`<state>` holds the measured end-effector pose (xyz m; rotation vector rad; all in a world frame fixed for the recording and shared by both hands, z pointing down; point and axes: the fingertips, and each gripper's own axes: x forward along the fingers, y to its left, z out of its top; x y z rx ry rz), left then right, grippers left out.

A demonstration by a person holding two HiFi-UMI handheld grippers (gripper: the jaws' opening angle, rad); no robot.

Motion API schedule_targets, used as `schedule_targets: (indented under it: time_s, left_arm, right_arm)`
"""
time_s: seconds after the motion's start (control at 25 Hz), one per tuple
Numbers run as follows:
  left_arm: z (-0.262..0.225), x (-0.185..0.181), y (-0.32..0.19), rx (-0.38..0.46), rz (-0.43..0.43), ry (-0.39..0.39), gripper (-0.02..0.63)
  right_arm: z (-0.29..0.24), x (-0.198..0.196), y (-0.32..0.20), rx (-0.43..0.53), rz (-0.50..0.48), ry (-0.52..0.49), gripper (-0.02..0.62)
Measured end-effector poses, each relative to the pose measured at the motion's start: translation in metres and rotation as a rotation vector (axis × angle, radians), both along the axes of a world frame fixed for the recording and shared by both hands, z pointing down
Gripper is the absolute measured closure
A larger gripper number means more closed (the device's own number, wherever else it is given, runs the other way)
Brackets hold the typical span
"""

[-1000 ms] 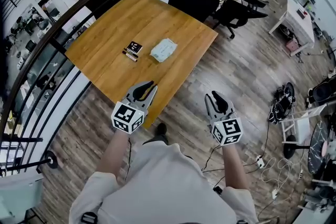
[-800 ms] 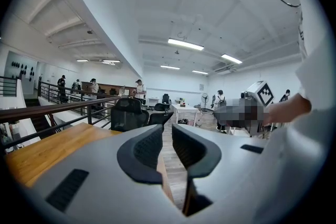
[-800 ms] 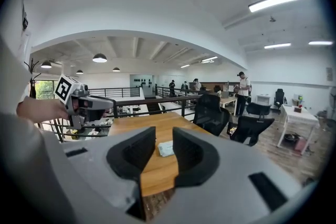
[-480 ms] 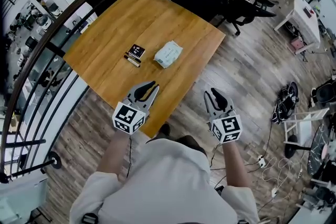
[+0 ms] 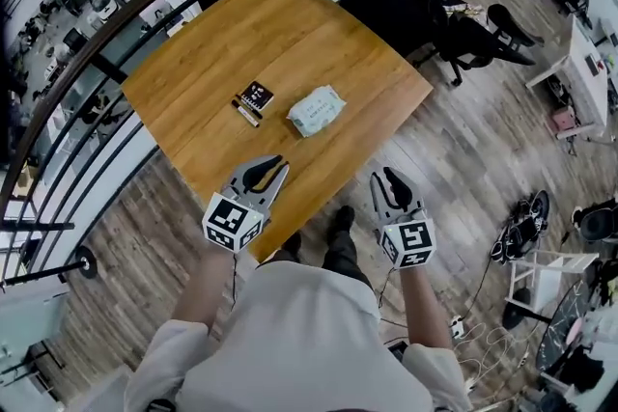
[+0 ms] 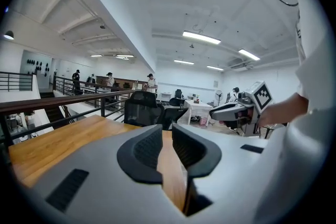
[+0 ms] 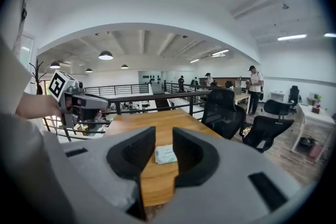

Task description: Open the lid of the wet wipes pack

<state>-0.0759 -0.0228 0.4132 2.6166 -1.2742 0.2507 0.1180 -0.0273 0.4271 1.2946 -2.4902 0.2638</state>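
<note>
On the table [image 5: 290, 34], the wet wipes pack [image 5: 316, 110] lies well beyond left tongs [image 5: 275, 165] and right tongs [image 5: 384, 178], both open.

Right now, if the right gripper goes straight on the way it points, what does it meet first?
Probably the wet wipes pack, which the right gripper frames between its open jaws. Nothing stands in between, but depth is unclear: it may touch the table top first.

Left gripper [image 5: 274, 165]: I've carried it further in over the table [image 5: 241, 34] near edge.
Right gripper [image 5: 385, 178]: I've brought it closer to that edge, still beside it.
</note>
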Motion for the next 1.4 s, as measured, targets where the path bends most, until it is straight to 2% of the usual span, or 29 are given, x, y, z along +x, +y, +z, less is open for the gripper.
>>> schedule_targets:
  time_s: [0.44,0.8,1.12,1.4]
  left_arm:
    - [0.021,0.034,-0.062,-0.023,-0.181,-0.005,0.552]
    - [0.056,0.067,-0.110,-0.069,-0.270,-0.043,0.552]
    - [0.095,0.077,-0.142,-0.131,-0.285,-0.084,0.548]
    - [0.149,0.077,-0.169,-0.227,-0.244,-0.067,0.546]
  right_arm:
    - [0.024,0.028,-0.097,-0.052,-0.211,0.019,0.508]
    - [0.061,0.035,-0.152,-0.118,-0.391,0.047,0.508]
    - [0.098,0.018,-0.178,-0.171,-0.497,0.065,0.508]
    - [0.140,-0.003,-0.196,-0.247,-0.501,0.062,0.508]
